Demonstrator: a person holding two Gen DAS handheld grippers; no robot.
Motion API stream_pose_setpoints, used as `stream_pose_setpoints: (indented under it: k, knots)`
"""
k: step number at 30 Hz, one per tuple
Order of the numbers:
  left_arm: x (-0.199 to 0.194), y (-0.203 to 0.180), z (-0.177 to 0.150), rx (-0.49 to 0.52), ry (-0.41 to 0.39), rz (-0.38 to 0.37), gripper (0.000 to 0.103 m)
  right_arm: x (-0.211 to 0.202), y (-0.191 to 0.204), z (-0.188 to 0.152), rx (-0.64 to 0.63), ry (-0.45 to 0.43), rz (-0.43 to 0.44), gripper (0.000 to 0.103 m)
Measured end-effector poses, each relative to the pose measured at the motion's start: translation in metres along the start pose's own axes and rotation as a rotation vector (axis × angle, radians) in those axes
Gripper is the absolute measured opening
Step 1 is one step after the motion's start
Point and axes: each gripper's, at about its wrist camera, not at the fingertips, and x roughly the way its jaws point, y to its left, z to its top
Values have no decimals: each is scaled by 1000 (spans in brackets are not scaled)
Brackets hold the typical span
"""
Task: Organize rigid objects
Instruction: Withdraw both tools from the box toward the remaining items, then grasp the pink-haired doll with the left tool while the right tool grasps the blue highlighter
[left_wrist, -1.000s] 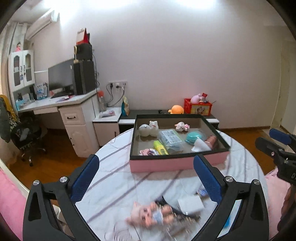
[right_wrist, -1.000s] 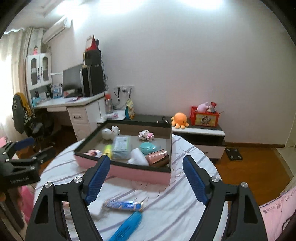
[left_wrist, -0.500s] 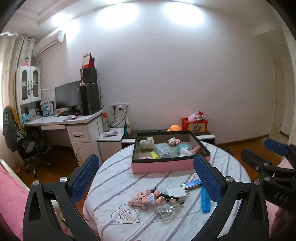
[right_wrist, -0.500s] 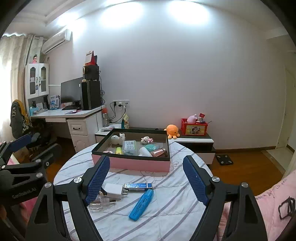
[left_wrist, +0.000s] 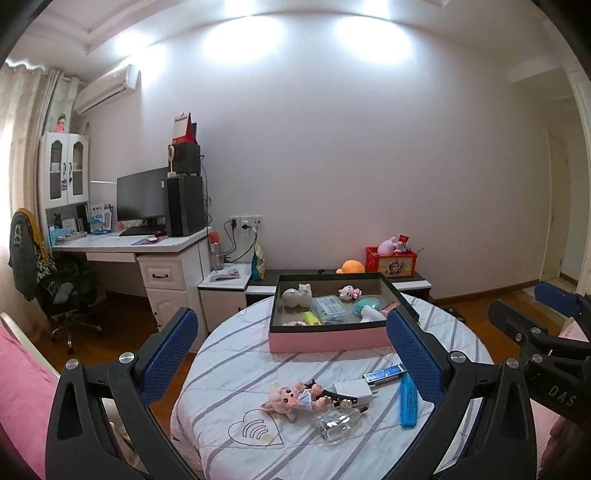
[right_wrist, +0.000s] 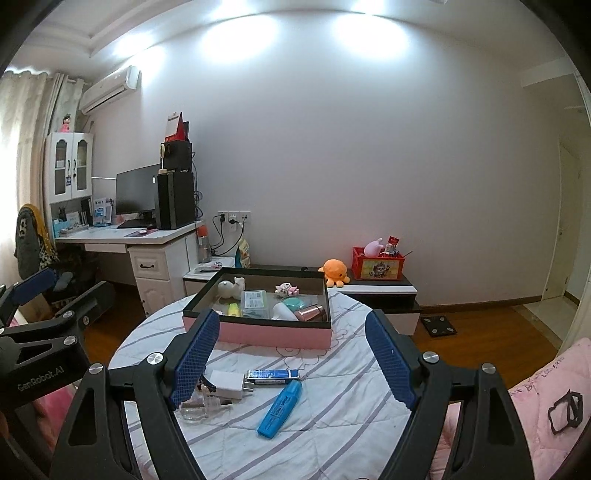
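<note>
A pink box (left_wrist: 328, 338) with a black rim stands at the far side of the round striped table (left_wrist: 229, 369) and holds several small items. In front of it lie a small doll (left_wrist: 291, 397), a white charger plug (left_wrist: 352, 392), a clear glass bottle (left_wrist: 336, 424), a blue highlighter (left_wrist: 407, 402) and a flat blue tube (left_wrist: 384, 373). My left gripper (left_wrist: 291, 332) hangs open above the near table edge, holding nothing. My right gripper (right_wrist: 292, 328) is open and empty too, back from the highlighter (right_wrist: 280, 408), plug (right_wrist: 229, 382) and box (right_wrist: 273, 336).
A white desk (left_wrist: 162, 247) with a monitor and an office chair (left_wrist: 70, 299) stand at the left. A low cabinet (right_wrist: 376, 291) behind the table carries an orange plush and a red crate. Pink bedding (right_wrist: 546, 384) lies at the right, and a floor scale (right_wrist: 437, 325) beyond.
Both grippers have drawn back and slightly up from the box, so the whole table and the loose items now show. Since half a second ago they have hardly moved.
</note>
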Motion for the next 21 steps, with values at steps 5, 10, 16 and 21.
stream_pose_setpoints:
  k: [5, 10, 16, 21]
  knots:
    - [14, 8, -7, 9, 54, 12, 103, 6, -4, -6, 6, 23, -13, 83]
    - [39, 20, -31, 7, 142, 33, 103, 35, -10, -28, 19, 125, -14, 83]
    - [78, 37, -72, -12, 299, 39, 103, 97, -9, -78, 41, 347, 8, 83]
    - [99, 42, -93, -16, 375, 46, 103, 131, -1, -104, 38, 441, 36, 83]
